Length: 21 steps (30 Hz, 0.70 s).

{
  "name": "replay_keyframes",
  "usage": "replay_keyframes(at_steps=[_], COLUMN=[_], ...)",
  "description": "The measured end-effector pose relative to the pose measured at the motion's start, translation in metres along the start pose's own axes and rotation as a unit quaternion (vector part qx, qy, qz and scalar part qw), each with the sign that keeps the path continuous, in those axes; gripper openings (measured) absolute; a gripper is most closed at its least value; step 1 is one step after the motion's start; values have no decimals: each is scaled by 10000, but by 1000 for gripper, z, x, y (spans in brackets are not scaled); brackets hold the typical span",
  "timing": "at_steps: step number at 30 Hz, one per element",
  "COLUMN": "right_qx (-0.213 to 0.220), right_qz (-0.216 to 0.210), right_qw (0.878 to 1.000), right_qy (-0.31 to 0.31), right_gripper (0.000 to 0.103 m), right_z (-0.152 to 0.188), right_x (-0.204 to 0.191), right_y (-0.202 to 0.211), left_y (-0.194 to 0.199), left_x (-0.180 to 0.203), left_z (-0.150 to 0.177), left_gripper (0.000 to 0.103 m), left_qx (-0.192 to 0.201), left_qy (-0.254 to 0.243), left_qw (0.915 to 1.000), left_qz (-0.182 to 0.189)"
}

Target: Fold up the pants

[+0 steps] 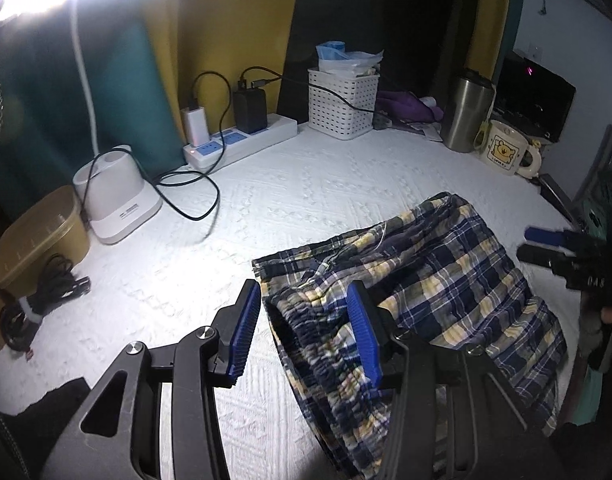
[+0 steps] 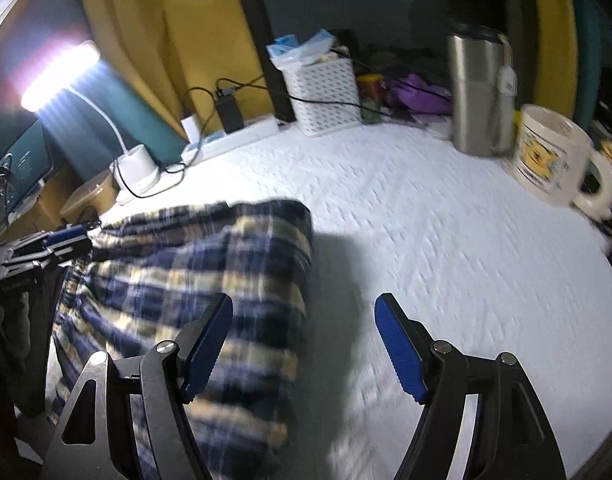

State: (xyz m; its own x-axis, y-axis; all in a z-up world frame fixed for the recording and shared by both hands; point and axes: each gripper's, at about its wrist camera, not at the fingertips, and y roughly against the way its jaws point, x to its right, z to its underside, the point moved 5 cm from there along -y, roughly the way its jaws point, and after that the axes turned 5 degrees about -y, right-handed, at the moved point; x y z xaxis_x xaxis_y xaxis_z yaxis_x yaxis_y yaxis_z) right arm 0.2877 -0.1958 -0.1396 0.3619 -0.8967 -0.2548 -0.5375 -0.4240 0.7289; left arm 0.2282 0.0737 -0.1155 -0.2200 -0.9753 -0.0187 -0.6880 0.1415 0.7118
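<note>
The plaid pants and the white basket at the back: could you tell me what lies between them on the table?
Nothing: in the left wrist view only bare white textured cloth stretches from the plaid pants to the white basket.

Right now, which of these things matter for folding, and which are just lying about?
For the job: plaid pants, left gripper, right gripper.
Lying about: white basket, steel tumbler, mug, power strip, lamp base.

Pants (image 1: 446, 276) lie on the table (image 1: 306, 184), basket (image 1: 343, 103) behind.
</note>
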Motion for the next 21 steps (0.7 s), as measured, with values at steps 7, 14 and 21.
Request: replay_keyframes(at_steps=[7, 14, 21], right_qx=[-190, -503, -231], right_qz=[-332, -727, -683], right_qw=[9990, 9960, 9972], right_qy=[218, 133, 183], right_gripper=[65, 35, 12], right_z=[-24, -23, -33], right_x=[-8, -9, -10], right_y=[-35, -67, -54], left_y=[-11, -27, -25], left_x=[1, 0, 3], left_z=[1, 8, -5], left_gripper=[45, 44, 30], left_qx=[-66, -185, 60], left_qy=[-104, -75, -173], left_qw=[9999, 9995, 9994], left_qz=[111, 239, 303])
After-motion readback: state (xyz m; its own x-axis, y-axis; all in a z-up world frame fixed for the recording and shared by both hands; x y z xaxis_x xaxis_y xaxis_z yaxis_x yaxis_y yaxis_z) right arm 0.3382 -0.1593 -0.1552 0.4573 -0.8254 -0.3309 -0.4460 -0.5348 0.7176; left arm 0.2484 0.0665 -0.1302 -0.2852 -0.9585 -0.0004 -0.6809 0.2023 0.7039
